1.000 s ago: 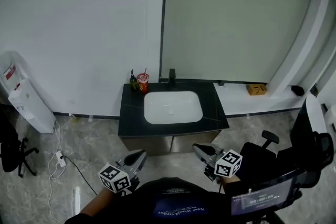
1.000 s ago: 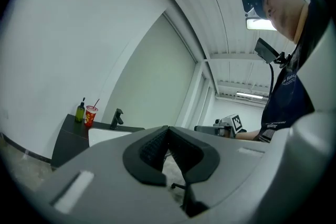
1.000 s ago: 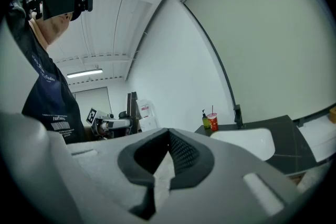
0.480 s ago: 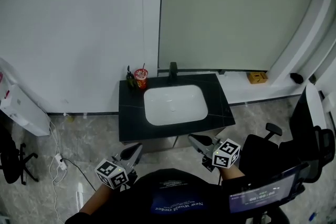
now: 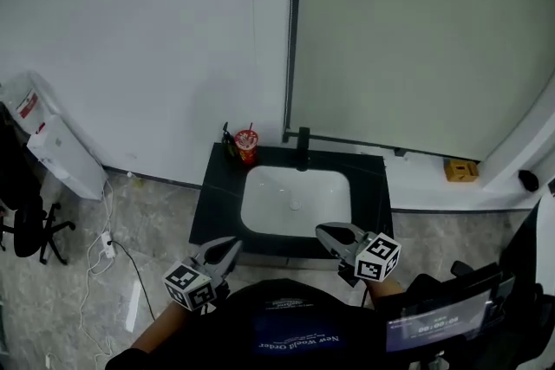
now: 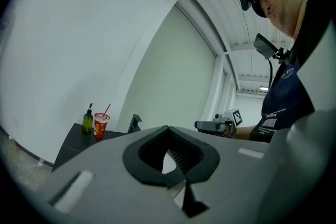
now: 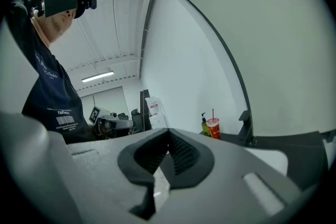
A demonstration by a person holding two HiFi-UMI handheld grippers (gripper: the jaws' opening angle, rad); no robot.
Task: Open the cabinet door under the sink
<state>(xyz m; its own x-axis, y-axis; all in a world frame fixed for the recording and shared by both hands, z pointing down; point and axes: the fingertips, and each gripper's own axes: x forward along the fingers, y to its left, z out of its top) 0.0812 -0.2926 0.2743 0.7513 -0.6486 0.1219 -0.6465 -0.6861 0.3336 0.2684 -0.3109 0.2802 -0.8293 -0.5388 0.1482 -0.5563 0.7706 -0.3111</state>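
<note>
The sink unit has a black countertop and a white basin with a black faucet at the back. Its cabinet front lies below the counter's near edge and does not show in any view. My left gripper hangs at the counter's front left corner, shut and empty. My right gripper hovers over the counter's front edge near the basin, also shut with nothing in it. In the left gripper view the jaws meet, with the right gripper beyond. The right gripper view shows its jaws closed too.
A red cup with a straw and a green bottle stand at the counter's back left. A water dispenser, an office chair and a floor cable are to the left. A brown box lies on the right ledge.
The view has closed in on the sink unit. Both grippers have moved forward from the floor in front of it to its front edge, staying shut.
</note>
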